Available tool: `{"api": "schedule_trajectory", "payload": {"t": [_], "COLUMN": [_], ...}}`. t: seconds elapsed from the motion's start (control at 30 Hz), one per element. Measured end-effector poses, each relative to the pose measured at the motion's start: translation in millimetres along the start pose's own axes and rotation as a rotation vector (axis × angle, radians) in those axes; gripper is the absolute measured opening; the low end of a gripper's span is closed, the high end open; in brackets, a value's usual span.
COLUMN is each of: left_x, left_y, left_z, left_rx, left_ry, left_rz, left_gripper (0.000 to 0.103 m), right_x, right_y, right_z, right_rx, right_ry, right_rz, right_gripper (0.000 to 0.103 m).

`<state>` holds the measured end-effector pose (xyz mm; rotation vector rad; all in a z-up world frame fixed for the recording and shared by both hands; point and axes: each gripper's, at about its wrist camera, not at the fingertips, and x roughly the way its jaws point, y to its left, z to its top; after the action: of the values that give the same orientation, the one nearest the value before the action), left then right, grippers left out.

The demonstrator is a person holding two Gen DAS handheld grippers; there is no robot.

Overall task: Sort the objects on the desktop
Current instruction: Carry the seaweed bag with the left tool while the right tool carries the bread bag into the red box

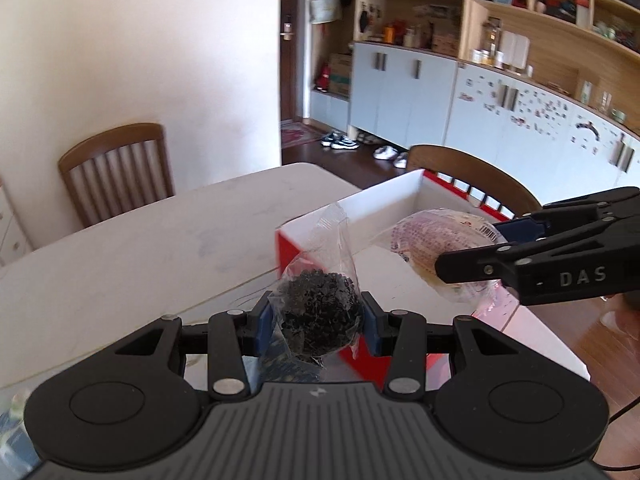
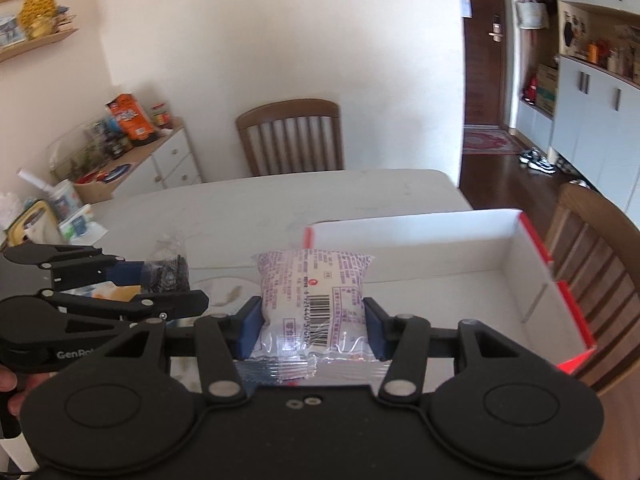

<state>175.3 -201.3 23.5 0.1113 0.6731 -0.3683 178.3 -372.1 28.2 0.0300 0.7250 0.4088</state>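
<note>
My left gripper (image 1: 318, 320) is shut on a clear plastic bag of small black parts (image 1: 318, 316), held above the near corner of a red box with a white inside (image 1: 360, 208). My right gripper (image 2: 314, 326) is shut on a sealed snack packet with purple print and a barcode (image 2: 314, 292), held over the box's open inside (image 2: 440, 292). In the left wrist view the right gripper (image 1: 472, 248) comes in from the right with the packet (image 1: 436, 240). In the right wrist view the left gripper (image 2: 168, 284) is at the left with the bag (image 2: 166, 274).
The box rests on a white table (image 1: 160, 248). Wooden chairs stand at the far side (image 2: 294, 136) and at the right (image 2: 596, 264). Papers and small items lie at the table's left end (image 2: 72, 216), beside a low cabinet with clutter (image 2: 132, 140).
</note>
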Motion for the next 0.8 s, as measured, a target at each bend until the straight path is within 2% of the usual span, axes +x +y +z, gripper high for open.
{"api": "schedule_trajectory", "payload": {"t": [0.4, 0.8], "left_x": [59.8, 131.9], "left_y": [-44.4, -74.8], "left_z": [29.3, 46.1], "left_rx": [0.137, 0.256], "left_ry": [0.077, 0.200], "left_rz": [-0.069, -0.073], "left_gripper": [0.043, 0.043], "right_x": [9.2, 40.7], "right_y": [-55.3, -100.4], "right_z": [-7.3, -18.8], "right_rx": [0.043, 0.065], "right_ry": [0.026, 0.100], "right_rz": [-0.086, -0.148], "right_gripper": [0.052, 0.051]}}
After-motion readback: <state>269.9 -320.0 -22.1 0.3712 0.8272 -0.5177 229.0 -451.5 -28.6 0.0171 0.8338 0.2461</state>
